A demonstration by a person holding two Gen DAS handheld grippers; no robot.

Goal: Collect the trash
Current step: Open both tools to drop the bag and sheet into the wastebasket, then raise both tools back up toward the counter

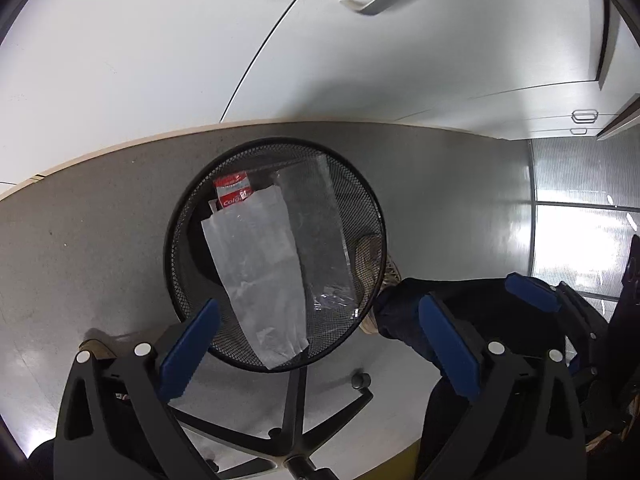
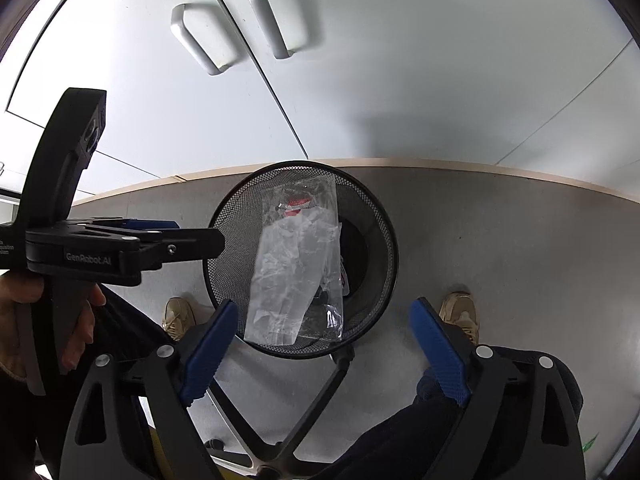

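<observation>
Black wire mesh rings the scene: a round mesh wastebasket stands on a grey floor against white cabinet doors, directly below both handheld grippers. A clear plastic bag hangs over the basket's mouth, its lower end across the near rim and its upper end inside, over a red-and-white toothpaste box deeper in the basket; whether the bag is falling or has caught on the rim cannot be told.

The left gripper has its blue pads spread wide with nothing between them, the bag lying beyond and between the fingertips, apart from both. The right gripper is likewise spread and empty, pointing down over the near rim, with the bag just ahead of its left pad but not touching it.

The step in hand looks like the release of trash into the basket. Doing it well means keeping both sets of jaws wide and clear above the rim until the bag settles inside; if it stays draped over the edge, a light nudge toward the centre should tip it in. A chair base and the person's shoes stand close by.
</observation>
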